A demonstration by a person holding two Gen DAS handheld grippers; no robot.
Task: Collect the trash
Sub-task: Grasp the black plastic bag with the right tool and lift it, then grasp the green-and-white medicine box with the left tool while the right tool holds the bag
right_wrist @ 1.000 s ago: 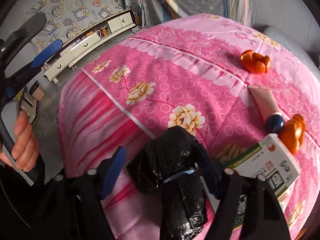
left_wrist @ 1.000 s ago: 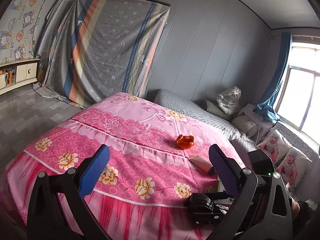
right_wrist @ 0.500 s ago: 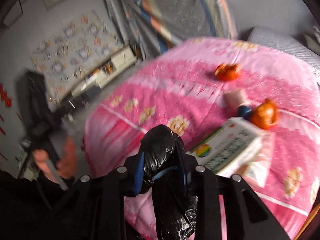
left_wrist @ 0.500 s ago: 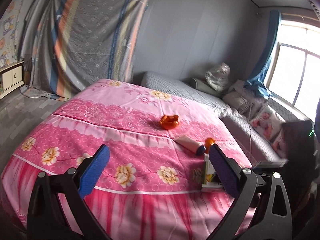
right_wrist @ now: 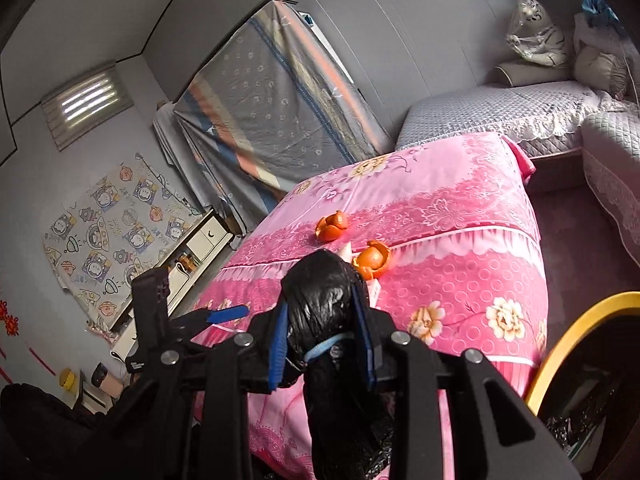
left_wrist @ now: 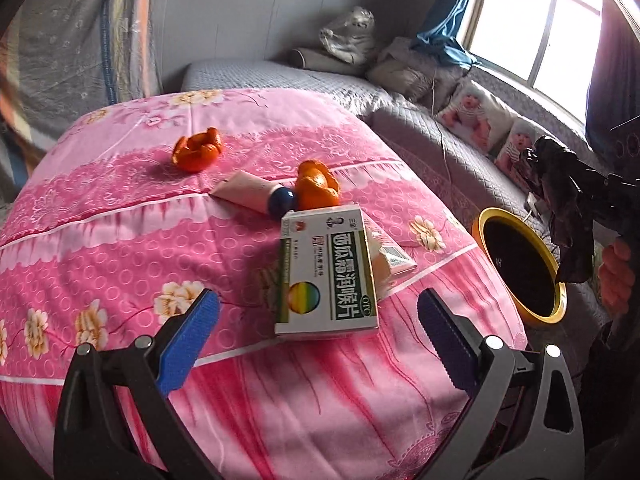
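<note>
Trash outstanding on the pink-covered bench (left_wrist: 100, 216), left to right: orange peel (left_wrist: 197, 149), tube (left_wrist: 256, 194), second orange peel (left_wrist: 318, 186), medicine box (left_wrist: 328, 272) lying partly over a smaller carton (left_wrist: 390, 260); left tool (left_wrist: 318, 318) spread, empty, hovering just short of the medicine box. Right tool (right_wrist: 322, 336) pressed together on a crumpled black bag (right_wrist: 324, 312), held close above the yellow-rimmed bin (left_wrist: 520, 264) beside the bench, so by my estimate one item is nearly binned and five remain. Bin contents dark and unreadable; the carton is mostly covered.
</note>
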